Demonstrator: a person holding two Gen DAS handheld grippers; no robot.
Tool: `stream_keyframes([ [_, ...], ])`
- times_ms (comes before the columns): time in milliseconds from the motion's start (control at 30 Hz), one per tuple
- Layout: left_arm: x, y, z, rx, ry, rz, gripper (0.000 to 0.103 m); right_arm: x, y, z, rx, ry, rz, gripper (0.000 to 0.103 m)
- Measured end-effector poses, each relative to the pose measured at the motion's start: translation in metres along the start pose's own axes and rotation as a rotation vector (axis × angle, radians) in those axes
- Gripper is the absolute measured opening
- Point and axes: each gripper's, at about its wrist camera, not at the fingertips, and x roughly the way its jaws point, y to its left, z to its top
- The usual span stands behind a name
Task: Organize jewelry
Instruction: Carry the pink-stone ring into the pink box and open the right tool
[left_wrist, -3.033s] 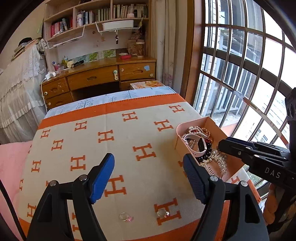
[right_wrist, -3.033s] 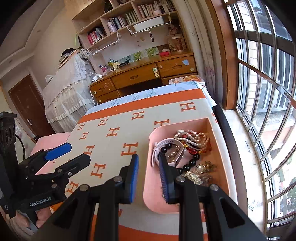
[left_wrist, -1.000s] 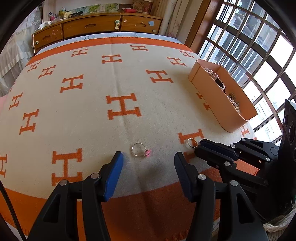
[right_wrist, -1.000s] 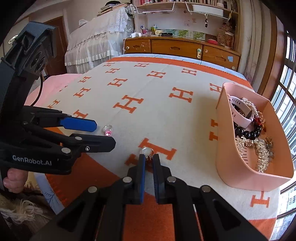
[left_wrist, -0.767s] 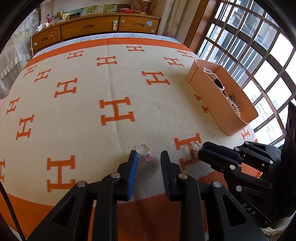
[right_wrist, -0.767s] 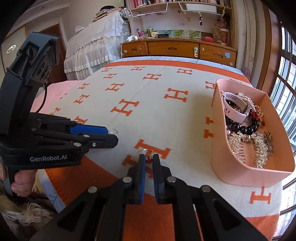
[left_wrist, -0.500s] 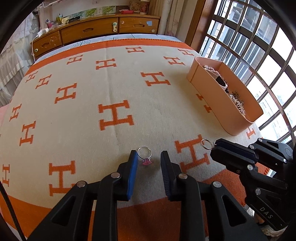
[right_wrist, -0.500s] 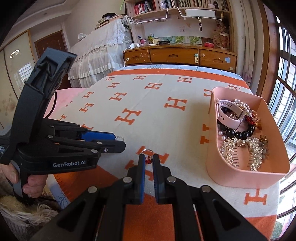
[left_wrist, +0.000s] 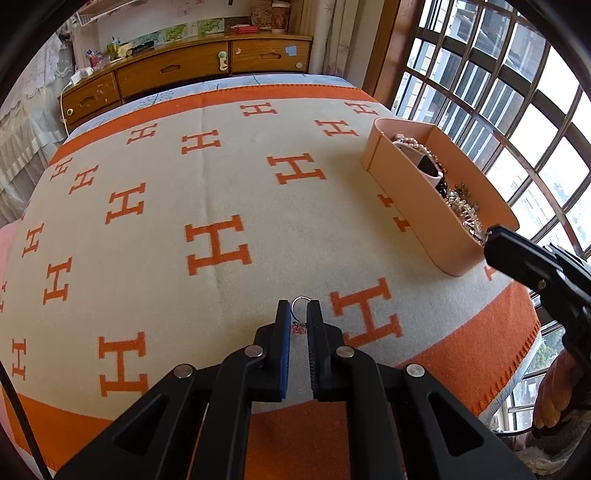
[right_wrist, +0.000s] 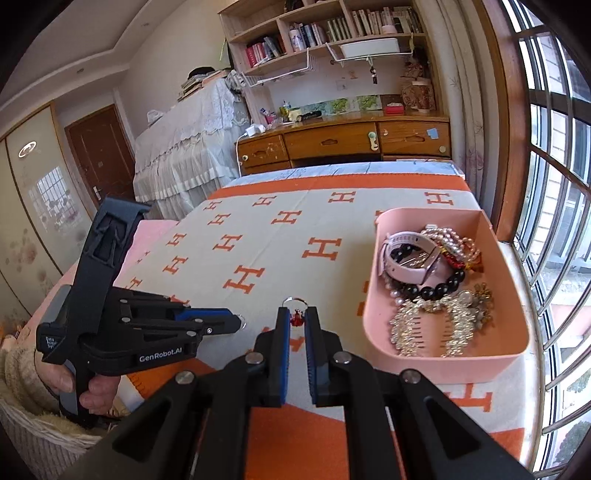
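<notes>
My left gripper (left_wrist: 298, 314) is shut on a silver ring with a pink stone (left_wrist: 300, 318) and holds it above the orange and cream blanket (left_wrist: 221, 192). My right gripper (right_wrist: 297, 317) is shut on a silver ring with a red stone (right_wrist: 295, 314), held up just left of the pink tray (right_wrist: 513, 280). The tray holds a pink watch (right_wrist: 406, 254), a black bead bracelet (right_wrist: 436, 290), pearl strands and sparkly pieces. The tray also shows at the right of the left wrist view (left_wrist: 417, 206). The left gripper shows in the right wrist view (right_wrist: 236, 323), the right one in the left wrist view (left_wrist: 491, 240).
A wooden desk with drawers (right_wrist: 343, 144) stands beyond the bed, with bookshelves (right_wrist: 321, 29) above. A barred window (right_wrist: 554, 184) runs along the right, close to the tray. A lace-covered piece of furniture (right_wrist: 184, 147) is at the left.
Both grippers have risen from the blanket, each with its ring. The left closed on the pink-stone ring within the last second. The right one has moved towards the tray.
</notes>
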Motion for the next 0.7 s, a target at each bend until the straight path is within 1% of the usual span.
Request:
stream_keyframes([
  [100, -0.009, -0.010, 0.011, 0.016, -0.025, -0.033, 0.006, -0.014, -0.019, 0.009, 0.036, -0.046, -0.055, 0.008],
  [233, -0.021, -0.032, 0.032, 0.051, -0.062, -0.102, 0.006, -0.029, -0.049, 0.017, 0.096, -0.091, -0.139, 0.008],
  [300, -0.026, -0.047, 0.044, 0.082, -0.083, -0.132, 0.006, -0.033, -0.063, 0.019, 0.127, -0.098, -0.174, 0.008],
  [367, -0.027, -0.063, 0.055, 0.114, -0.098, -0.153, 0.006, -0.034, -0.073, 0.019, 0.154, -0.101, -0.190, 0.008],
  [467, -0.025, -0.086, 0.069, 0.155, -0.112, -0.187, 0.006, -0.031, -0.082, 0.016, 0.177, -0.094, -0.196, 0.008],
  [533, -0.020, -0.100, 0.077, 0.174, -0.115, -0.201, 0.006, -0.029, -0.084, 0.015, 0.186, -0.084, -0.184, 0.008],
  [633, -0.010, -0.112, 0.085, 0.184, -0.102, -0.219, 0.007, -0.025, -0.086, 0.015, 0.193, -0.068, -0.147, 0.008],
  [700, -0.004, -0.116, 0.088, 0.183, -0.093, -0.224, 0.008, -0.023, -0.084, 0.014, 0.194, -0.064, -0.147, 0.009],
])
